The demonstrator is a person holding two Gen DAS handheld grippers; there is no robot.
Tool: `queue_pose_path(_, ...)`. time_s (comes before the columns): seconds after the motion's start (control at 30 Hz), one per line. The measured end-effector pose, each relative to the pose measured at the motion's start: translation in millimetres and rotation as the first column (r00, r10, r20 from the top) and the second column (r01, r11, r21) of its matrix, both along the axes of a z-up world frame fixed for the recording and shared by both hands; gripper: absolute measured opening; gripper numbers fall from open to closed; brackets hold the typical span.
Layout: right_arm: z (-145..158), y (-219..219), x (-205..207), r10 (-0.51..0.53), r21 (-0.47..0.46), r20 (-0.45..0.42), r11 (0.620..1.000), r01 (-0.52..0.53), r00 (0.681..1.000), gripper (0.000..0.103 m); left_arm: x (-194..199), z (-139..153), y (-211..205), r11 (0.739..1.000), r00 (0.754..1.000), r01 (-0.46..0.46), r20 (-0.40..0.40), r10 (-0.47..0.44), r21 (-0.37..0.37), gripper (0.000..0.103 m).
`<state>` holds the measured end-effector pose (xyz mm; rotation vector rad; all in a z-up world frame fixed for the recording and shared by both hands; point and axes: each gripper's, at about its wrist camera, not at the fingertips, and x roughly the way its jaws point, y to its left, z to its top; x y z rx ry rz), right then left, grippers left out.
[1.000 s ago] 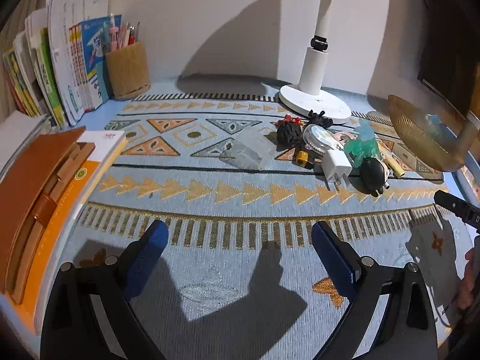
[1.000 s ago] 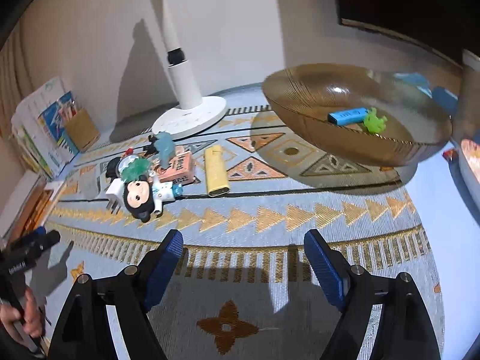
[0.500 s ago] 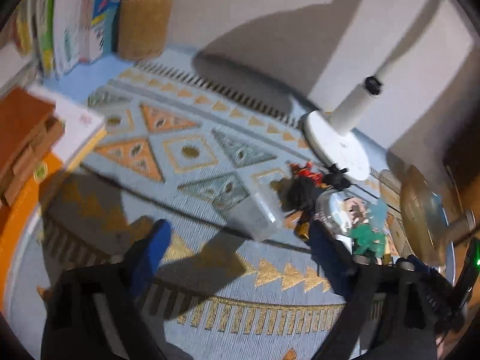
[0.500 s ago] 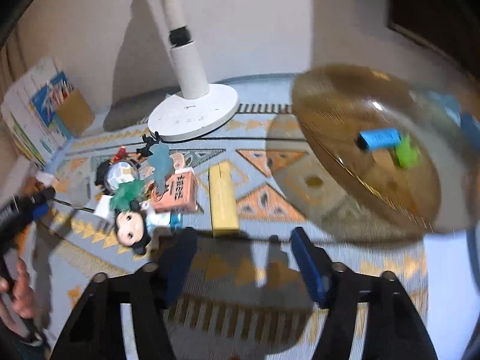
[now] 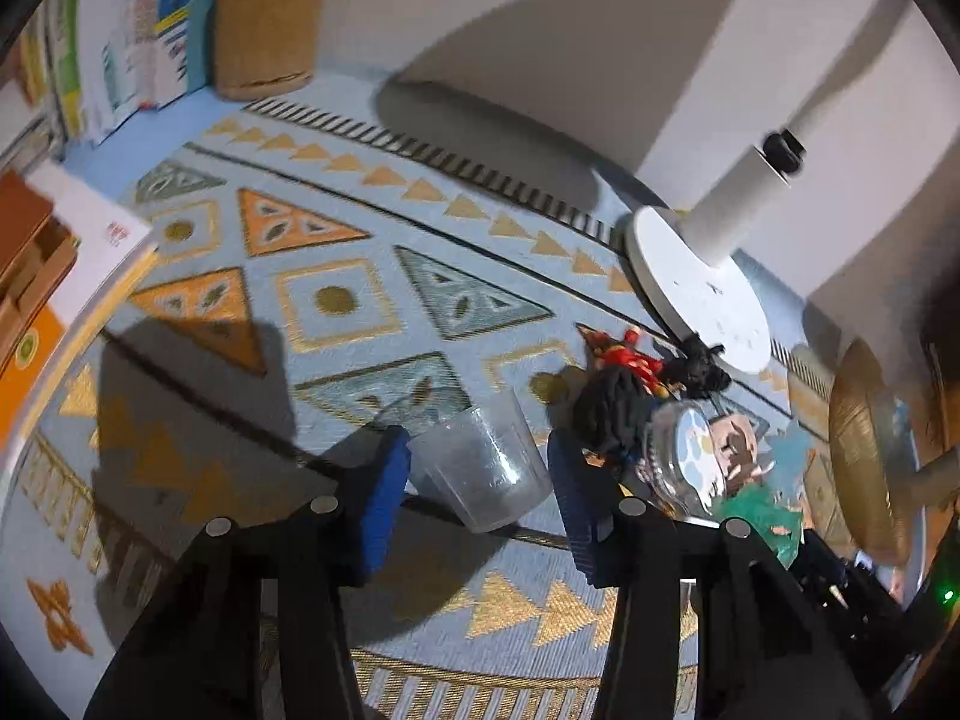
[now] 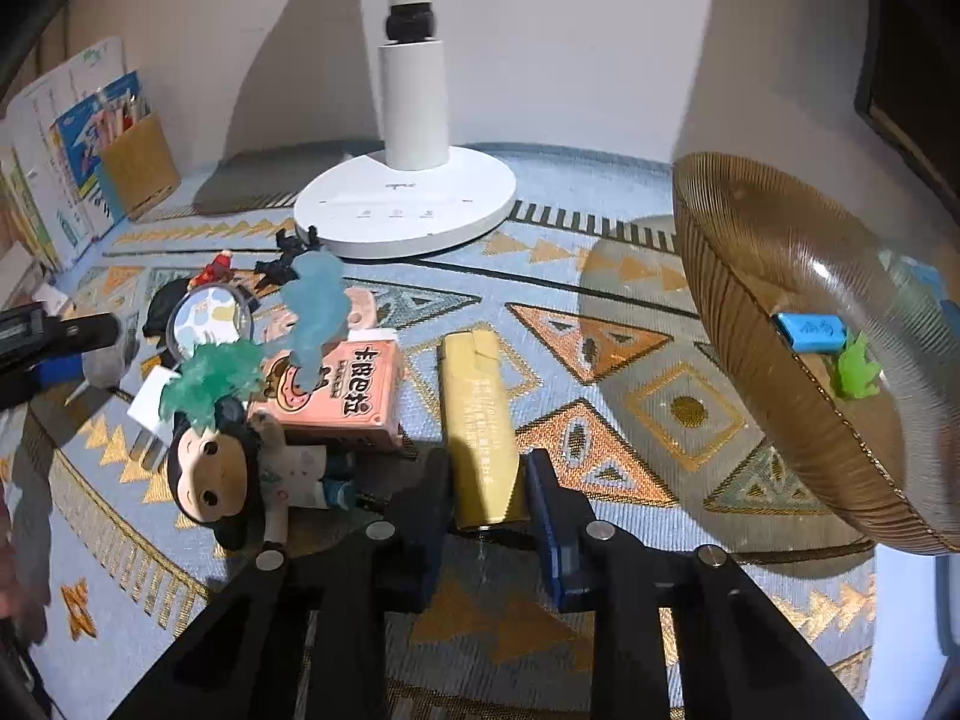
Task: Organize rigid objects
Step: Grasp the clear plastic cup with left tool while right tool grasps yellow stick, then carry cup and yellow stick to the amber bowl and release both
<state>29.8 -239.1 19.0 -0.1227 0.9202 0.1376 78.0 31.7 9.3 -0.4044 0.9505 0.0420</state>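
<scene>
A clear plastic cup (image 5: 480, 468) lies on its side on the patterned mat. My left gripper (image 5: 480, 462) straddles it with jaws still closing, and both blue pads (image 5: 384, 480) touch its sides. A yellow lighter (image 6: 480, 414) lies lengthwise on the mat, and my right gripper (image 6: 486, 480) is shut on its near end. An amber glass bowl (image 6: 780, 276) stands tilted at the right, holding a blue block (image 6: 810, 330) and a green figure (image 6: 855, 369). Between the two grippers lies a pile with a pink box (image 6: 342, 396), a doll (image 6: 222, 474), teal figures (image 6: 312, 312) and a round tin (image 6: 207, 318).
A white lamp base (image 6: 408, 210) stands at the back of the mat. A woven pen holder (image 5: 264, 24) and upright books are at the far left, with stacked books (image 5: 36, 276) along the left edge. The bowl (image 5: 864, 456) is close to the pile's right.
Both grippers moved forward and rolled. The left jaws narrowed around the clear cup. The right jaws closed on the yellow lighter, which earlier lay ahead of them.
</scene>
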Motion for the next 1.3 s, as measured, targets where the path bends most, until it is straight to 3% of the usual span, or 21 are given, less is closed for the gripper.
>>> queue_pose_path(0.1,2,-3,-6,0.011,0.040,-0.004,0.999,-0.011,1.000,0.024,-16,7,-8,0.997,0.995,0.079,0.067,-0.080,0.015,0.044)
queue_pose_path(0.17,6,-11,-13,0.021,0.111,-0.013,0.994,-0.020,1.000,0.024,-38,20,-16,0.987,0.976,0.159,0.148,-0.161,0.022,0.044)
queue_pose_path(0.27,17,-20,-37,0.010,0.156,-0.012,0.988,-0.008,1.000,0.023,-75,40,-35,0.961,0.938,0.237,0.223,-0.265,0.143,0.044)
queue_pose_path(0.47,24,-29,-104,-0.017,0.130,-0.024,0.991,0.020,1.000,0.023,-118,35,-60,0.907,0.893,0.354,0.207,-0.401,0.228,0.044)
queue_pose_path(0.6,13,-26,-133,-0.020,0.049,-0.030,0.999,0.021,0.999,0.023,-132,22,-68,0.885,0.880,0.394,0.174,-0.441,0.248,0.044)
queue_pose_path(0.73,5,-29,-147,-0.023,0.081,-0.048,0.996,0.027,0.999,0.023,-136,16,-78,0.857,0.866,0.420,0.151,-0.477,0.297,0.045)
queue_pose_path(0.8,6,-35,-146,-0.020,0.134,-0.071,0.991,0.030,0.997,0.030,-137,12,-85,0.833,0.850,0.456,0.126,-0.512,0.314,0.045)
queue_pose_path(0.87,7,-40,-142,-0.008,0.211,-0.091,0.977,0.027,0.996,0.055,-134,7,-92,0.809,0.843,0.476,0.083,-0.532,0.344,0.046)
queue_pose_path(0.9,8,-40,-139,-0.015,0.229,-0.093,0.973,0.036,0.996,0.061,-135,6,-93,0.805,0.841,0.477,0.081,-0.534,0.353,0.046)
queue_pose_path(0.97,9,-37,-130,-0.040,0.185,-0.083,0.981,0.055,0.996,0.062,-135,6,-92,0.805,0.841,0.480,0.077,-0.535,0.348,0.058)
queue_pose_path(1.03,4,-31,-120,-0.057,0.129,-0.097,0.989,0.070,0.994,0.062,-134,8,-84,0.826,0.857,0.465,0.070,-0.510,0.318,0.067)
queue_pose_path(1.1,3,-23,-115,-0.050,0.063,-0.077,0.996,0.055,0.996,0.053,-134,8,-68,0.864,0.875,0.452,0.076,-0.478,0.220,0.067)
queue_pose_path(1.17,4,-12,-116,-0.017,0.019,-0.054,1.000,0.018,0.998,0.028,-135,6,-58,0.886,0.890,0.436,0.075,-0.450,0.157,0.067)
queue_pose_path(1.2,5,-8,-118,0.000,0.012,-0.046,1.000,0.001,0.999,0.024,-136,6,-55,0.893,0.894,0.430,0.073,-0.442,0.136,0.067)
queue_pose_path(1.3,4,-4,-123,0.002,-0.022,-0.016,1.000,-0.002,1.000,0.023,-132,7,-52,0.898,0.896,0.436,0.064,-0.439,0.053,0.067)
